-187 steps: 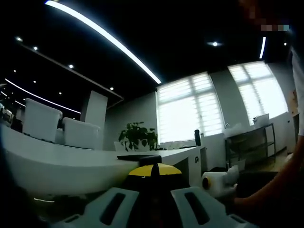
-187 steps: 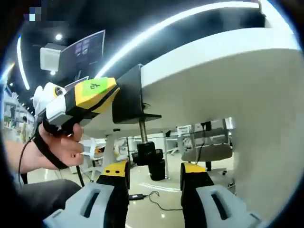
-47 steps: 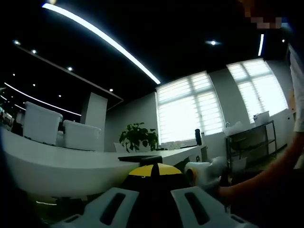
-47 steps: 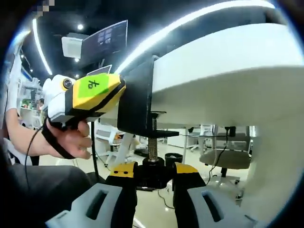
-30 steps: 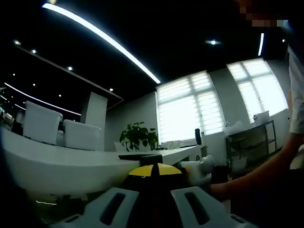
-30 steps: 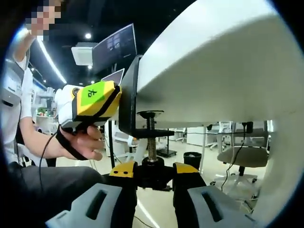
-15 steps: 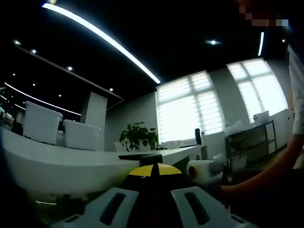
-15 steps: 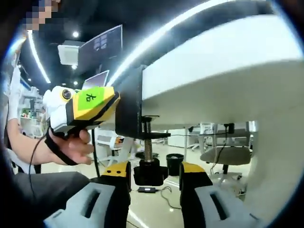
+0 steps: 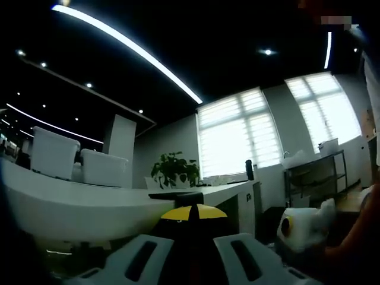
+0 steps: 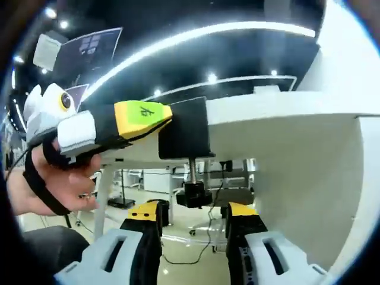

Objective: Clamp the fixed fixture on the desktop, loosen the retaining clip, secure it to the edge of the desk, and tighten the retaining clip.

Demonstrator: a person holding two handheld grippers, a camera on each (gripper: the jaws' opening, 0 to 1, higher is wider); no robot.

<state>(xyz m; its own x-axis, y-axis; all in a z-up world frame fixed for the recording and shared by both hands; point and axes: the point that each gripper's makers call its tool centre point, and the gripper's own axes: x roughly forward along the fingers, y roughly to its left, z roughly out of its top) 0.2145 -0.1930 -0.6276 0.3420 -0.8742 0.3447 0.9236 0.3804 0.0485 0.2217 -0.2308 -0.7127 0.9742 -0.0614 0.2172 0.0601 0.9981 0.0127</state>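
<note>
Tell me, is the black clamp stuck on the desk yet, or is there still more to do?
Looks mostly done: the black clamp hangs on the desk edge, its screw reaching up under the desk. In hand: the left gripper holds the clamp's side. The right gripper is open, just below the knob. Left: perhaps a last tightening turn, then letting go. I can't tell how tight it is.

desk [image 10: 285,127]: smooth white | clamp [image 10: 184,133]: matt blk | screw [image 10: 192,171]: metal
</note>
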